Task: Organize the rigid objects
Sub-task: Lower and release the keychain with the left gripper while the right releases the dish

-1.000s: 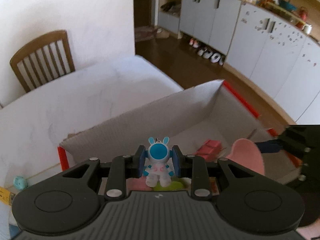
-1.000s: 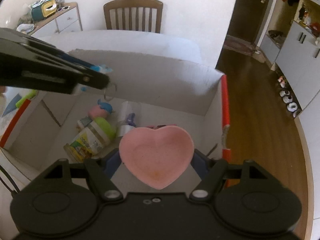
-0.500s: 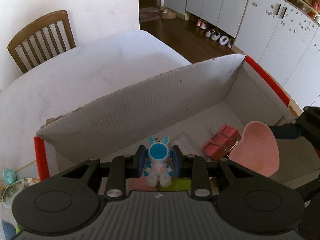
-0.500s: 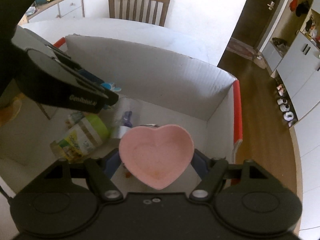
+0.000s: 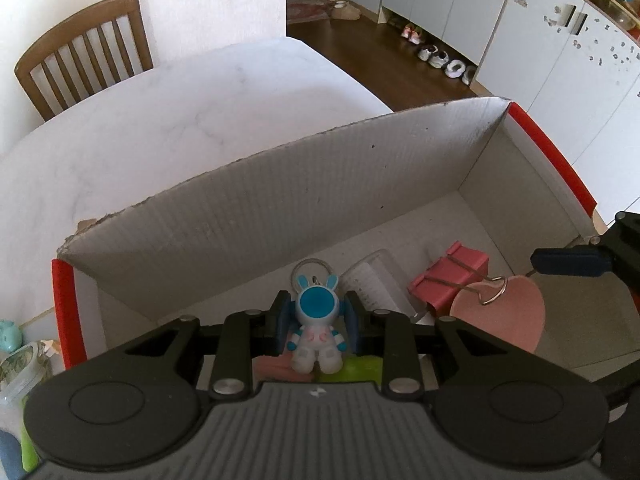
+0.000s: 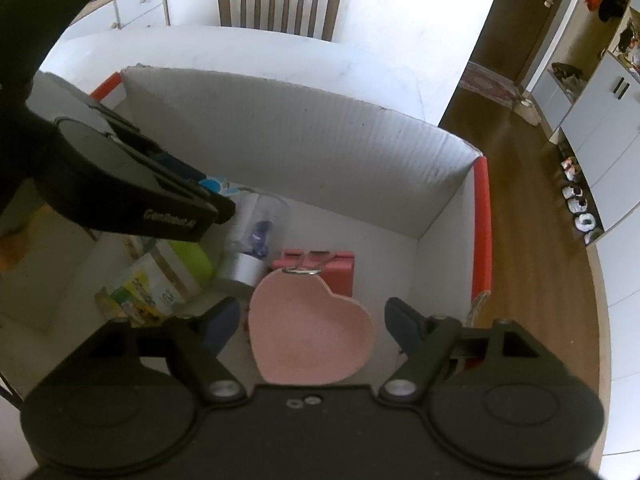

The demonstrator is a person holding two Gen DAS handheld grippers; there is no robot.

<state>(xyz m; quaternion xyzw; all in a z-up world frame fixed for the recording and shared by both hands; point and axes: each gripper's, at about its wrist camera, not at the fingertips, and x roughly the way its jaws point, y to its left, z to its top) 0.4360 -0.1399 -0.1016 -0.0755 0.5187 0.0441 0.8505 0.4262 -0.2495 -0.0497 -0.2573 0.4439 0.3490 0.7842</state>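
My left gripper (image 5: 318, 314) is shut on a small white-and-blue bunny astronaut keychain (image 5: 318, 304), held over the left part of an open cardboard box (image 5: 280, 208). Its dark body (image 6: 120, 184) fills the left of the right wrist view. My right gripper (image 6: 312, 316) hangs low in the box with its jaws opening. A pink heart-shaped dish (image 6: 308, 340) lies between its fingers with a gap on each side. The dish's far rim touches the wire handle of a pink binder clip (image 6: 332, 268). From the left wrist view the dish (image 5: 508, 320) sits at the right.
The box (image 6: 300, 128) holds a clear tube (image 6: 260, 232) and a green-lidded jar (image 6: 168, 276). It stands on a white table (image 5: 200, 100) with a wooden chair (image 5: 80, 52) behind. Small items (image 5: 16, 364) lie outside its left wall. Floor drops off at the right.
Both grippers sank lower into the box. The right gripper's jaws spread off the pink dish, which now rests lower against the binder clip. The left grip on the keychain is unchanged.
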